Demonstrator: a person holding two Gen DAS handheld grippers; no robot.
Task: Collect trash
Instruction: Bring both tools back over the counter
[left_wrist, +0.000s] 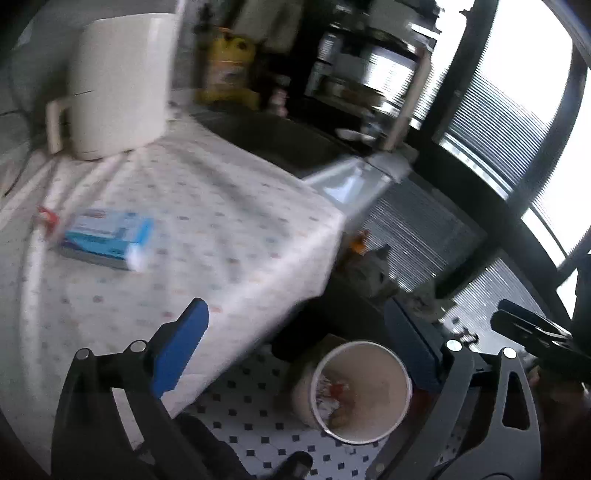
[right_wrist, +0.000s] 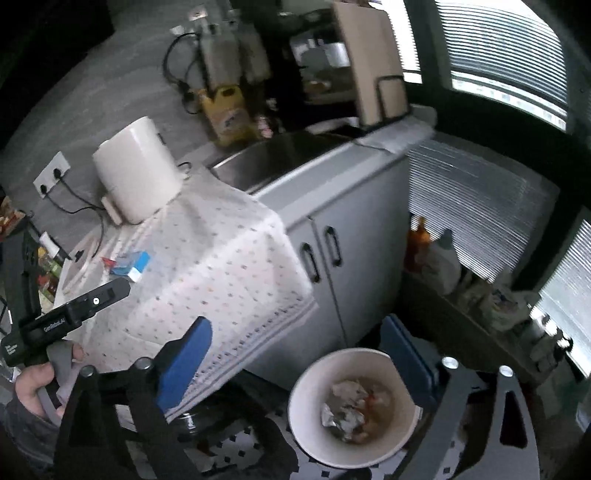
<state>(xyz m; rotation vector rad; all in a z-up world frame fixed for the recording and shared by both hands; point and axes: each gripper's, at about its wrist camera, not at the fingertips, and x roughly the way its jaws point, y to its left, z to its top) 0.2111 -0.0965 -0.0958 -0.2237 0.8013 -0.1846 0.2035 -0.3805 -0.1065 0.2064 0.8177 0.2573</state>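
Note:
A white paper bucket (left_wrist: 395, 360) stands on the tiled floor below the table edge, holding crumpled paper and foil trash (right_wrist: 345, 410); its rim also shows in the right wrist view (right_wrist: 317, 373). My left gripper (left_wrist: 299, 325) is open and empty, above the bucket and the table's corner. My right gripper (right_wrist: 295, 339) is open and empty, above the bucket. A blue and white box (left_wrist: 107, 238) and a small red scrap (left_wrist: 47, 217) lie on the dotted tablecloth (left_wrist: 207, 221). The box (right_wrist: 131, 266) and the left gripper's body (right_wrist: 70, 314) show in the right wrist view.
A white kettle (left_wrist: 118, 81) stands at the table's back. A steel sink (right_wrist: 273, 162) in a grey cabinet (right_wrist: 351, 236) lies beyond, with a yellow bottle (right_wrist: 225, 114). Bags and an orange bottle (right_wrist: 419, 240) line the window side. The floor (right_wrist: 236, 446) is white tile with black dots.

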